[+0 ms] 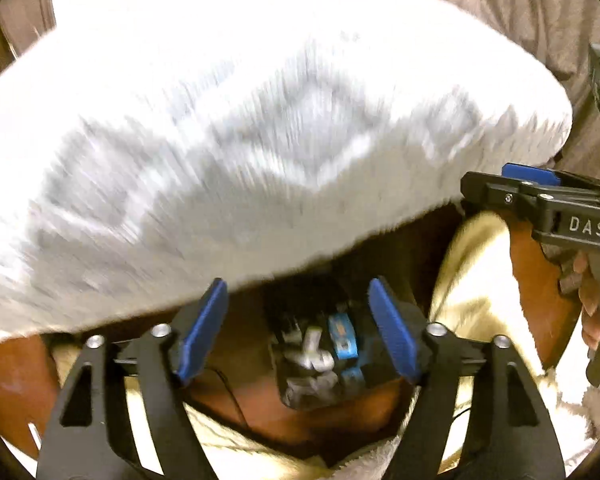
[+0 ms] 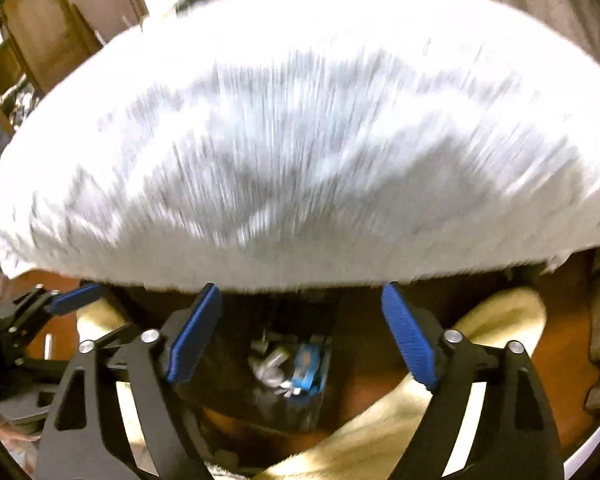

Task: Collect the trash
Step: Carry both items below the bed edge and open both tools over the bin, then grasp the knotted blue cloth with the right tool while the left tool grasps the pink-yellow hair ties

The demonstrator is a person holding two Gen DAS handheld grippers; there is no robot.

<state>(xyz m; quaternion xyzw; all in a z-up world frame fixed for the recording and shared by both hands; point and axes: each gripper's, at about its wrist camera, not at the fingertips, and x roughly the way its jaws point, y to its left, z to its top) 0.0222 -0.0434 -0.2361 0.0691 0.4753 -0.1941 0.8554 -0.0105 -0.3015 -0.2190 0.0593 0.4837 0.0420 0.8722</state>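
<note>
Black bin (image 1: pixel 312 344) below, holding crumpled silver scraps (image 1: pixel 310 360) and a blue wrapper (image 1: pixel 344 344); contents blurred; white cloth mass (image 1: pixel 260 120) fills the upper view, its edge over the bin's far side; left gripper (image 1: pixel 300 332) spread wide, nothing between the pads; right gripper (image 2: pixel 300 336) likewise spread and empty; cream fabric (image 2: pixel 500 320) on brown floor (image 1: pixel 528 280) around the bin.

bin (image 1: pixel 320 356) of trash (image 1: pixel 312 360) below, cloth (image 1: pixel 260 140) beyond, rug (image 1: pixel 480 280) to its right
</note>
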